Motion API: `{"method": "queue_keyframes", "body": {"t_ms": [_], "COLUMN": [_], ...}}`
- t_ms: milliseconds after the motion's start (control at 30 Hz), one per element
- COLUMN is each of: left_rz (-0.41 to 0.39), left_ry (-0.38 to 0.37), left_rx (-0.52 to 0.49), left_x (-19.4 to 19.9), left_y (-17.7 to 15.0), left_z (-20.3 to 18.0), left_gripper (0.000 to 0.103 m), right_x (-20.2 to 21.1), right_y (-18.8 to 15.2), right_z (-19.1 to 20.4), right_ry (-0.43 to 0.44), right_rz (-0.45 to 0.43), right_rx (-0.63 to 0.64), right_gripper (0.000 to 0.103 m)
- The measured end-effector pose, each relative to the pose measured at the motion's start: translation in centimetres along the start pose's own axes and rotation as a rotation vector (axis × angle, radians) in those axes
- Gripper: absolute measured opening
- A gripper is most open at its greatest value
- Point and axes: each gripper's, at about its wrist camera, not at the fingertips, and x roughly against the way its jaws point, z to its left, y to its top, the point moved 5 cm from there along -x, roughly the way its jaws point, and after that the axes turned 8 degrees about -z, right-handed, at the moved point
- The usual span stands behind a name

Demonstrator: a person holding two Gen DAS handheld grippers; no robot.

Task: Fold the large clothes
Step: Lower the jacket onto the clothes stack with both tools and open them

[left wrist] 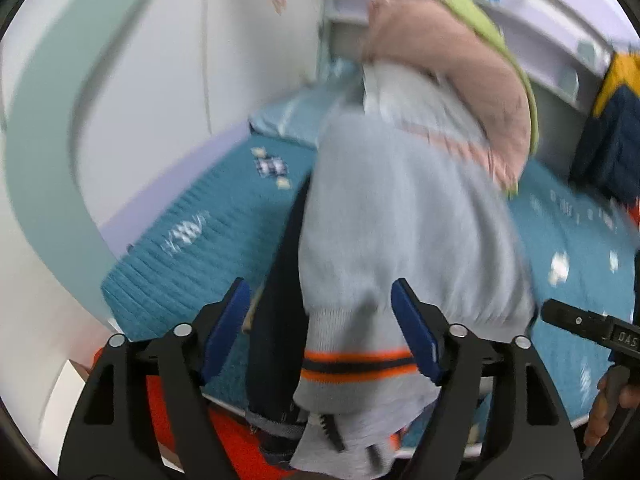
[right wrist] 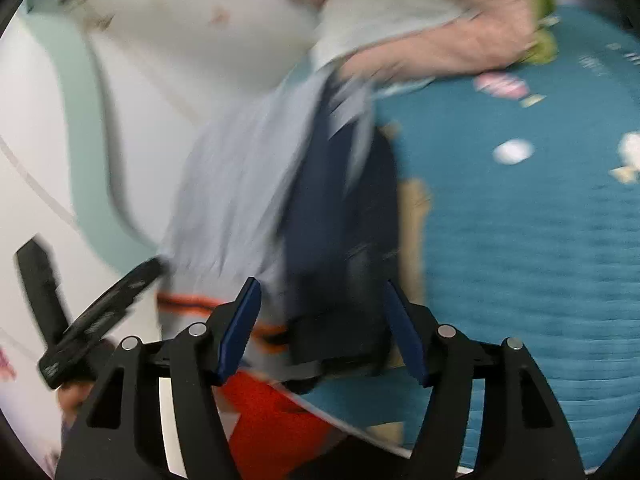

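A large garment of light grey knit (left wrist: 400, 216) with an orange and navy striped hem (left wrist: 356, 366) and navy panels (left wrist: 276, 320) hangs over the teal bed. My left gripper (left wrist: 320, 300) is open, its blue pads either side of the grey hem. My right gripper (right wrist: 320, 300) is open too, with the navy part (right wrist: 340, 240) and grey part (right wrist: 232, 184) of the garment between its fingers. The views are blurred. The right gripper shows at the left wrist view's right edge (left wrist: 592, 332); the left one shows in the right wrist view (right wrist: 92, 316).
A teal quilted bedspread (left wrist: 192, 264) covers the bed (right wrist: 520, 260). A pile of pink, white and green clothes (left wrist: 460, 68) lies at its far end. A navy and yellow jacket (left wrist: 612, 120) hangs at right. White wall (left wrist: 140, 80) is to the left. Orange fabric (right wrist: 272, 416) lies below the grippers.
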Motion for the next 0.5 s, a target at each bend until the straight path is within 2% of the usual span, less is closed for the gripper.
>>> {"method": "queue_keyframes", "body": {"t_ms": [100, 167, 233, 300, 333, 400, 433, 500], "left_rz": [-0.064, -0.056, -0.012, 0.059, 0.109, 0.13, 0.146, 0.142], "left_ry": [-0.051, -0.095, -0.124, -0.099, -0.087, -0.033, -0.026, -0.08], "left_rx": [0.024, 0.023, 0.013, 0.014, 0.025, 0.014, 0.017, 0.048], "left_x": [1.6, 1.4, 0.1, -1.8, -3.1, -4.6, -5.2, -5.4], "left_y": [1.8, 2.3, 1.9, 0.5, -0.7, -1.9, -2.4, -2.4], "left_z": [-1.7, -3.3, -5.2, -5.7, -5.7, -5.2, -4.8, -4.9], "left_gripper": [0.079, 0.081, 0.081, 0.081, 0.081, 0.081, 0.081, 0.081], "right_x": [-0.2, -1.6, -3.6, -5.7, -7.6, -10.7, -12.3, -13.6], "right_y": [3.7, 5.8, 6.7, 6.8, 6.3, 5.8, 5.5, 4.8], "right_z": [1.4, 3.1, 5.1, 6.1, 6.2, 4.5, 3.2, 1.3], "right_ry": [-0.006, 0.049, 0.102, 0.146, 0.125, -0.028, -0.033, -0.077], "right_rz": [-0.059, -0.052, -0.012, 0.045, 0.109, 0.155, 0.193, 0.213], "right_rx": [0.103, 0.122, 0.147, 0.159, 0.197, 0.292, 0.278, 0.27], "right_gripper": [0.037, 0.021, 0.019, 0.018, 0.017, 0.013, 0.012, 0.011]}}
